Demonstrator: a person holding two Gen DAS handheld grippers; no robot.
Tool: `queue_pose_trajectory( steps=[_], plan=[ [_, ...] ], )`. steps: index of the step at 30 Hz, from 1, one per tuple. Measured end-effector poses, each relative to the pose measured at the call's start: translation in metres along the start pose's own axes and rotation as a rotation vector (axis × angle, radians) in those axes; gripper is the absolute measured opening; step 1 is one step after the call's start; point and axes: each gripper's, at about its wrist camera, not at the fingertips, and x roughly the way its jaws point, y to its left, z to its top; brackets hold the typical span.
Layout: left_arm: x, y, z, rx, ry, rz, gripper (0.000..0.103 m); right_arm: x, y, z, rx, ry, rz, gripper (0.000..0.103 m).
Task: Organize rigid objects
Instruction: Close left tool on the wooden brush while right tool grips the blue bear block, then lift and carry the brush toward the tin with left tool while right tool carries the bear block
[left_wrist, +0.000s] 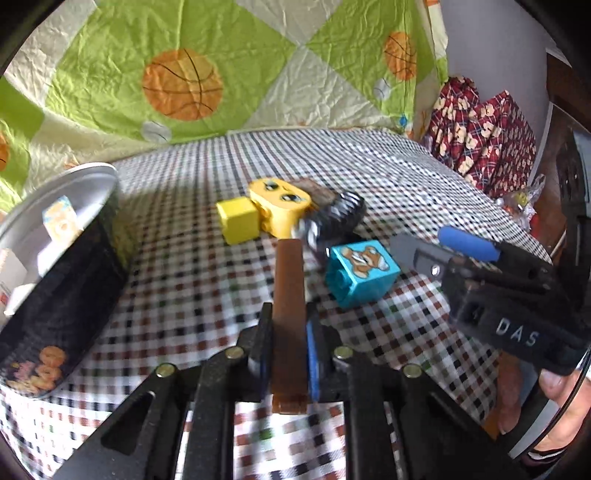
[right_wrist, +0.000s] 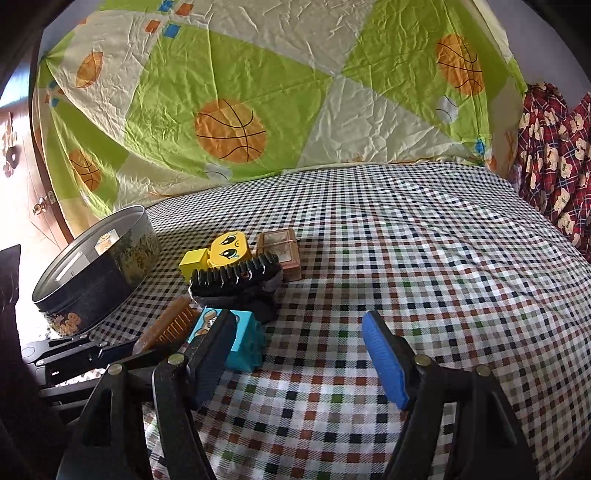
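Note:
My left gripper (left_wrist: 288, 325) is shut on a brown comb (left_wrist: 289, 325), held edge-on above the checked cloth; the comb also shows in the right wrist view (right_wrist: 168, 325). Beyond it lie a yellow face block (left_wrist: 266, 210), a black toothed piece (left_wrist: 334, 218) and a teal bear block (left_wrist: 362, 273). My right gripper (right_wrist: 299, 343) is open and empty, with its left finger next to the teal block (right_wrist: 240, 341); it shows at the right of the left wrist view (left_wrist: 436, 251). A round tin (left_wrist: 55, 266) at the left holds several small items.
A small brown box (right_wrist: 279, 251) sits behind the black toothed piece (right_wrist: 236, 277). The tin (right_wrist: 92, 266) stands near the table's left edge. A basketball-print sheet (right_wrist: 258, 110) hangs behind the table, and red bear-print fabric (right_wrist: 554, 166) at the right.

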Motion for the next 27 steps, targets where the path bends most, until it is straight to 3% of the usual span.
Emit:
queue_pose_trajectory(
  steps=[7,14,18,27],
  plan=[
    [-0.002,0.030,0.007,-0.060,-0.030,0.072,0.013,0.011,0.031,0.003,-0.066,0.048,0.003,0.073],
    [0.002,0.042,0.006,-0.071,-0.029,0.076,0.013,0.028,0.041,0.004,-0.114,0.146,-0.040,0.072],
    [0.000,0.041,0.005,-0.060,-0.054,0.077,0.013,0.033,0.045,0.000,-0.156,0.158,-0.062,0.045],
    [-0.009,0.044,0.002,-0.073,-0.104,0.072,0.013,0.028,0.047,-0.004,-0.186,0.109,-0.061,0.045]
  ],
)
